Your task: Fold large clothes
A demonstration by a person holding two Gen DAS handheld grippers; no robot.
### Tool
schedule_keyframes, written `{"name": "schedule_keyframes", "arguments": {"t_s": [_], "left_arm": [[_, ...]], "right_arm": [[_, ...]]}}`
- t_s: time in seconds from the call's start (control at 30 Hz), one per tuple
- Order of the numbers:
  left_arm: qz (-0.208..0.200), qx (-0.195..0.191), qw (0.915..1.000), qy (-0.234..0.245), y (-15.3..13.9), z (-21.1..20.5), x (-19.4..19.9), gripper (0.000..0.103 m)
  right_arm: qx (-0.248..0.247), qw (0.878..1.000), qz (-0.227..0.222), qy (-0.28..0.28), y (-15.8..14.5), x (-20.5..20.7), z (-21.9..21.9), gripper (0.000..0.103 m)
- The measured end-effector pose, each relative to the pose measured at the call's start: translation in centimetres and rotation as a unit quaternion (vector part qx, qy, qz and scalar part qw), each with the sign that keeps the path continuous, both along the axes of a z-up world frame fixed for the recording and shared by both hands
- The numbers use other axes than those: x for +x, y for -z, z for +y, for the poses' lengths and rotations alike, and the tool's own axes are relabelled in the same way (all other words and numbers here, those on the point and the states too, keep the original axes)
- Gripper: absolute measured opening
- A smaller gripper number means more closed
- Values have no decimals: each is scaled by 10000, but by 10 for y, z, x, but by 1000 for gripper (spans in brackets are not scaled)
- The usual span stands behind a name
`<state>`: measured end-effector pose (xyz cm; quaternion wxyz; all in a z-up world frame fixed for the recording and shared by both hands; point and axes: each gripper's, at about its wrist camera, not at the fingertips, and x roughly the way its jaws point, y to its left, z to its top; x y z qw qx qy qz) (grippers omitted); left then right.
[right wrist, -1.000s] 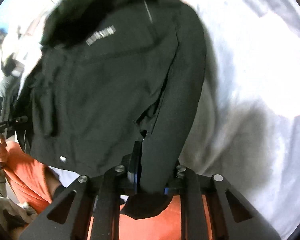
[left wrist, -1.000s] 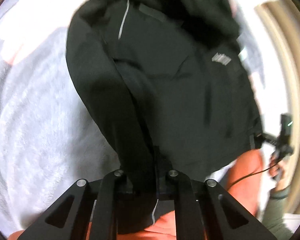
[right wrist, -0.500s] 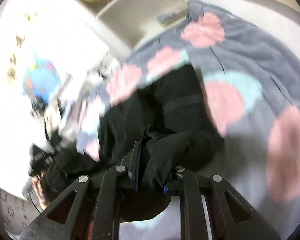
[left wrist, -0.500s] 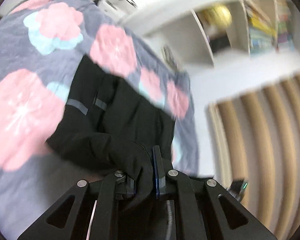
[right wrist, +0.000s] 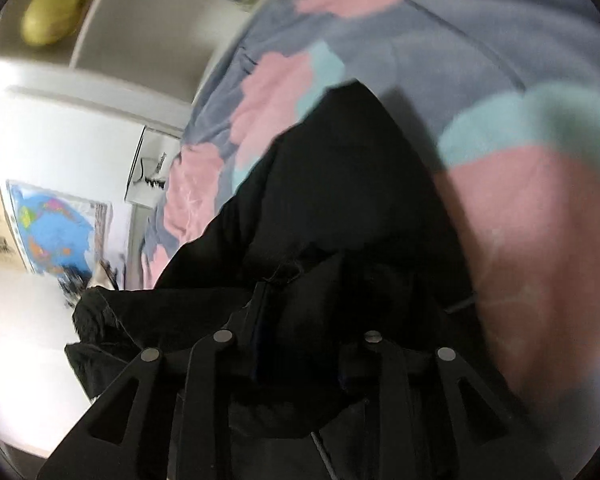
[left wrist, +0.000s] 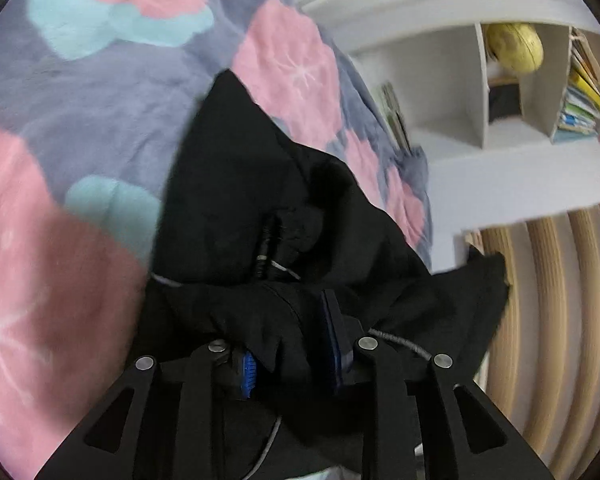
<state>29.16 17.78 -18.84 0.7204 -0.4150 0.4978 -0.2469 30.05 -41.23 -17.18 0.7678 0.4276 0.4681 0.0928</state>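
Note:
A large black jacket [left wrist: 236, 184] lies on a grey blanket with pink and teal flowers [left wrist: 100, 92]. My left gripper [left wrist: 292, 356] is shut on a thick bunch of the jacket's fabric between its blue pads, low over the blanket. The jacket also fills the right wrist view [right wrist: 340, 200], on the same blanket [right wrist: 540, 208]. My right gripper [right wrist: 300, 344] is shut on another bunch of the black fabric; its fingertips are mostly buried in cloth.
A white shelf unit [left wrist: 480, 92] with books and a yellow ball [left wrist: 516, 48] stands beyond the bed. Beige curtains [left wrist: 560, 320] hang at the right. A world map [right wrist: 52, 232] hangs on the wall at left in the right wrist view.
Both grippers have swung the jacket from hanging in the air down onto the flowered blanket. Both stay shut on the fabric, now lower and closer to the bed.

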Motion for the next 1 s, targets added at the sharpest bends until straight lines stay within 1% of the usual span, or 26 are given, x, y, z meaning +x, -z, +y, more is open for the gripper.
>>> {"name": "schedule_keyframes", "arguments": {"t_s": [0.07, 0.1, 0.13, 0.17, 0.2, 0.23, 0.27, 0.3, 0.37, 0.4, 0.43, 0.47, 0.53, 0.57, 0.6, 0.63, 0.67, 0.7, 0.73, 0.77, 0.8, 0.83, 0.87, 0.9, 0.93, 1.0], "left_arm": [[-188, -194, 9993, 276, -13, 9, 5, 30], [-411, -267, 9979, 422, -27, 14, 4, 32], [-704, -367, 9948, 642, -42, 20, 1, 33], [-994, -518, 9901, 851, -57, 27, -4, 38], [-1184, -612, 9863, 977, -66, 30, -8, 48], [-1460, -687, 9807, 1100, -78, 34, -15, 53], [-1667, -648, 9767, 1185, -86, 36, -24, 63], [-1867, -509, 9724, 1301, -94, 34, -32, 69], [-2184, -173, 9628, 1580, -106, 25, -47, 71], [-2232, -103, 9612, 1616, -110, 24, -51, 71], [-2301, -113, 9586, 1671, -116, 22, -56, 71], [-2401, -271, 9543, 1759, -123, 23, -61, 71], [-2605, -588, 9461, 1831, -136, 33, -70, 72], [-2662, -702, 9456, 1731, -139, 41, -74, 73], [-2694, -774, 9476, 1532, -143, 47, -75, 77], [-2725, -731, 9515, 1229, -148, 54, -78, 80], [-2781, -594, 9532, 1028, -151, 58, -81, 82], [-2794, -316, 9559, 844, -154, 59, -84, 82], [-2698, 35, 9602, 719, -156, 54, -83, 82], [-2603, 288, 9630, 632, -155, 49, -80, 82], [-2472, 628, 9657, 486, -153, 42, -74, 82], [-2317, 1054, 9665, 317, -150, 33, -67, 82], [-2192, 1495, 9640, 172, -145, 24, -59, 82], [-2140, 1725, 9614, 101, -141, 21, -54, 82], [-2048, 2024, 9576, 57, -134, 15, -46, 82], [-1849, 2326, 9548, 52, -118, 11, -29, 82]], "right_arm": [[258, 9996, -25, 95, 3, 0, -7, 32], [290, 9995, -56, 111, 0, -3, -10, 33], [271, 9995, -93, 142, -7, -8, -14, 37], [267, 9994, -136, 174, -15, -15, -19, 40], [291, 9991, -202, 219, -23, -22, -23, 52], [312, 9986, -307, 300, -32, -30, -28, 63], [297, 9973, -499, 442, -46, -44, -35, 67], [310, 9960, -655, 523, -56, -52, -40, 72], [347, 9913, -1073, 675, -80, -78, -48, 78], [299, 9896, -1199, 735, -88, -86, -49, 85], [185, 9884, -1291, 780, -95, -96, -48, 90], [31, 9885, -1309, 757, -101, -106, -43, 90], [-109, 9903, -1245, 599, -104, -116, -33, 90], [-162, 9914, -1207, 470, -103, -121, -25, 90], [-221, 9922, -1167, 369, -102, -125, -20, 90], [-376, 9930, -1091, 261, -102, -127, -11, 90], [-646, 9929, -983, 152, -101, -126, -2, 90], [-877, 9919, -914, 63, -100, -125, 4, 90], [-1263, 9884, -840, -53, -101, -122, 14, 90], [-1589, 9840, -798, -148, -101, -118, 22, 90], [-1989, 9767, -765, -257, -102, -113, 30, 90], [-2320, 9691, -756, -352, -102, -107, 38, 90], [-2587, 9620, -759, -431, -102, -102, 43, 90], [-2849, 9537, -802, -530, -102, -94, 49, 90], [-3002, 9481, -854, -614, -102, -87, 53, 90], [-3263, 9369, -995, -764, -104, -74, 59, 90]]}}
